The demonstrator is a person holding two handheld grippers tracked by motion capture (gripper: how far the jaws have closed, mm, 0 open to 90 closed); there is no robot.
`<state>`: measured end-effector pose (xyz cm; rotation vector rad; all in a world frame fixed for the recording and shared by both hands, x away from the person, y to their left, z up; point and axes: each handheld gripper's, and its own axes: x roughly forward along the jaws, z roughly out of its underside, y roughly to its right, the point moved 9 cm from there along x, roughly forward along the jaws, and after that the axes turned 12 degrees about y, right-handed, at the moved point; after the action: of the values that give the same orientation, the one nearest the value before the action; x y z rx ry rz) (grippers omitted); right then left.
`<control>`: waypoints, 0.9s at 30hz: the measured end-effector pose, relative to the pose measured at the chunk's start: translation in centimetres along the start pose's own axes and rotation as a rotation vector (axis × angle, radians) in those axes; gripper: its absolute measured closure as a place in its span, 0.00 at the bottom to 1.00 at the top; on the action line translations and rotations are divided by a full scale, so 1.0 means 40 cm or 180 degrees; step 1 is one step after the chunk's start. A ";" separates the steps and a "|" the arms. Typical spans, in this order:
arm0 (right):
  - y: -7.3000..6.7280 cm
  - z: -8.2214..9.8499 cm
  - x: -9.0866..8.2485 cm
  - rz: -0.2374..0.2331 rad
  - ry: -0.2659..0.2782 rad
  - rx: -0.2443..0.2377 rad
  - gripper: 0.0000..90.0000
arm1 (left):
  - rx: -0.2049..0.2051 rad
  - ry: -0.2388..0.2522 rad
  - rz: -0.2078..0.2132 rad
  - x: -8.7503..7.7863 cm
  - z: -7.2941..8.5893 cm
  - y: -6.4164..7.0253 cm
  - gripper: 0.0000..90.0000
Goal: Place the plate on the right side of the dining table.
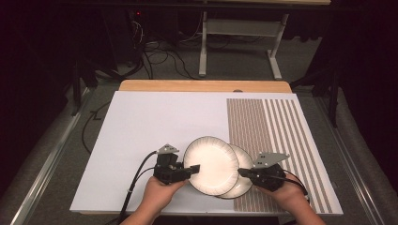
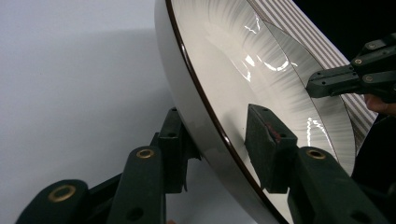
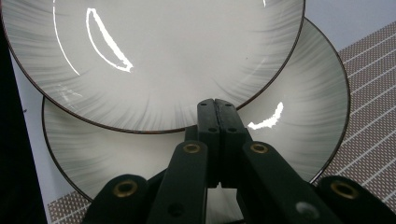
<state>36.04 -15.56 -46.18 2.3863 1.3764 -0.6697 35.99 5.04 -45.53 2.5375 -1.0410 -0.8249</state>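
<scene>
Two white plates with dark rims overlap near the front edge of the board. The upper plate [image 1: 211, 164] [image 2: 224, 60] [image 3: 154, 60] lies partly on the lower plate [image 1: 239, 188] [image 2: 327, 93] [image 3: 299, 102] and tilts. My left gripper [image 1: 195, 168] [image 2: 215, 130] straddles the upper plate's left rim, one jaw under it and one over its inner face, with a small gap still showing at the upper pad. My right gripper [image 1: 241, 172] [image 2: 313, 86] [image 3: 217, 107] is shut with nothing in it, its tips over the lower plate at the upper plate's right edge.
The plates sit on a white board [image 1: 155, 122], which carries a brown striped mat [image 1: 281, 136] along its right side. A wooden table edge [image 1: 202, 86] runs behind it. Cables and a metal table frame [image 1: 202, 47] are on the floor beyond.
</scene>
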 end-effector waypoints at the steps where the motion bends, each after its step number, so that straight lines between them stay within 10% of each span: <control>1: 0.000 -0.001 0.000 0.0005 0.0005 -0.0002 1.00 | -0.0020 0.0004 0.0006 0.000 0.000 0.000 0.67; 27: 0.004 -0.021 -0.021 0.0029 0.0160 0.0007 1.00 | -0.0154 0.0201 0.0119 -0.011 -0.016 0.000 0.77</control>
<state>36.00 -15.85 -45.02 2.4252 1.3848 -0.6130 36.13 5.37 -44.85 2.4792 -1.0332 -0.7461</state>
